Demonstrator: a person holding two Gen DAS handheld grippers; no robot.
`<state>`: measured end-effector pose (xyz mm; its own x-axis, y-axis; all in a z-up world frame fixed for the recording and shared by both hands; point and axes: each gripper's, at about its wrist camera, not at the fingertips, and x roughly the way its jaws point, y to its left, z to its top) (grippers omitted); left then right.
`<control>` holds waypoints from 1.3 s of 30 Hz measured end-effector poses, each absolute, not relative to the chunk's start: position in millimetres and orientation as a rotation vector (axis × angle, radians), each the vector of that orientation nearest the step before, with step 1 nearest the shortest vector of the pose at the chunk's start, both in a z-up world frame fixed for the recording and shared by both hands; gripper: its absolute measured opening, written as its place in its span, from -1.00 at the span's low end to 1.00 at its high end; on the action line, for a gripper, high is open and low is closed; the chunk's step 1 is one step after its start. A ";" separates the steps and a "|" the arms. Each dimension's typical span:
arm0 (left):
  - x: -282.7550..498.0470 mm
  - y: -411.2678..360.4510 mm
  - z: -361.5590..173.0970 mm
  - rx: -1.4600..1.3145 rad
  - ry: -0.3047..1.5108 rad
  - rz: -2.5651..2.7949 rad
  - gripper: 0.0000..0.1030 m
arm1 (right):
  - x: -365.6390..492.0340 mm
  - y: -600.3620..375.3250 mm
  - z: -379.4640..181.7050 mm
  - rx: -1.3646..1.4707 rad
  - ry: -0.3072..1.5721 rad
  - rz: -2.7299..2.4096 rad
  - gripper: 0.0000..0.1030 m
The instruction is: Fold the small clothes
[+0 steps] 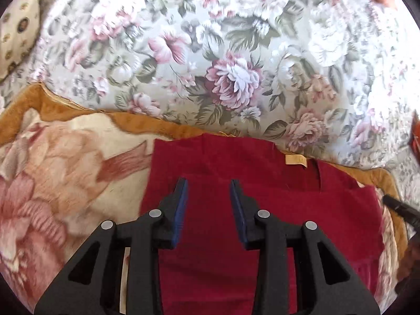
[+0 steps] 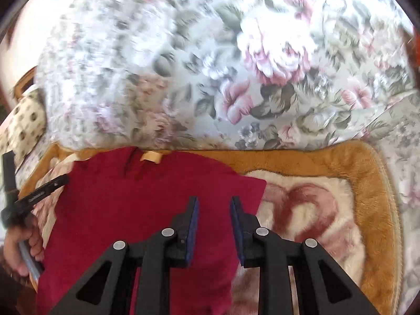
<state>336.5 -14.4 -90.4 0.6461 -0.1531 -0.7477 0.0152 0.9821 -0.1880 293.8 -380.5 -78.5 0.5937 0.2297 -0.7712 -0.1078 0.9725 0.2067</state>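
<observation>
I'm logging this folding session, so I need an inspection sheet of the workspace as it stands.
Surface: plush blanket with gold border, laid on a floral bedspread.
Job's things: red garment lying flat, tan neck label at its far edge.
Clutter: patterned pillow at far left.
Grippers: left gripper and right gripper both over the garment, fingers apart, nothing between them.
Cables: nothing seen.
Surroundings: a hand on the left gripper's handle.

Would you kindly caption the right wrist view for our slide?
Open right gripper above a partly folded red garment on a floral blanket.
</observation>
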 end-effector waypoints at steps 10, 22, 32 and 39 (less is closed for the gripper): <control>333.2 -13.4 -125.4 -0.096 0.911 -0.087 -0.37 | 322.0 -358.2 -113.3 0.054 1.061 0.110 -0.34; 327.9 -10.0 -131.0 -0.129 0.862 -0.093 -0.37 | 328.7 -294.3 -117.2 -0.064 1.011 0.127 -0.27; 330.9 -20.9 -127.2 -0.049 0.870 -0.054 -0.36 | 237.2 -336.8 -117.0 0.004 0.930 0.148 0.01; 307.1 -22.4 -91.7 -0.034 0.955 -0.149 -0.34 | 237.5 -326.5 -119.7 -0.043 0.925 0.136 0.02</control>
<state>307.1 -22.4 -91.7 0.5684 -0.1419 -0.8104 0.1123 0.9892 -0.0945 237.5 -326.5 -119.7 0.5940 0.0984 -0.7984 -0.1350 0.9906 0.0217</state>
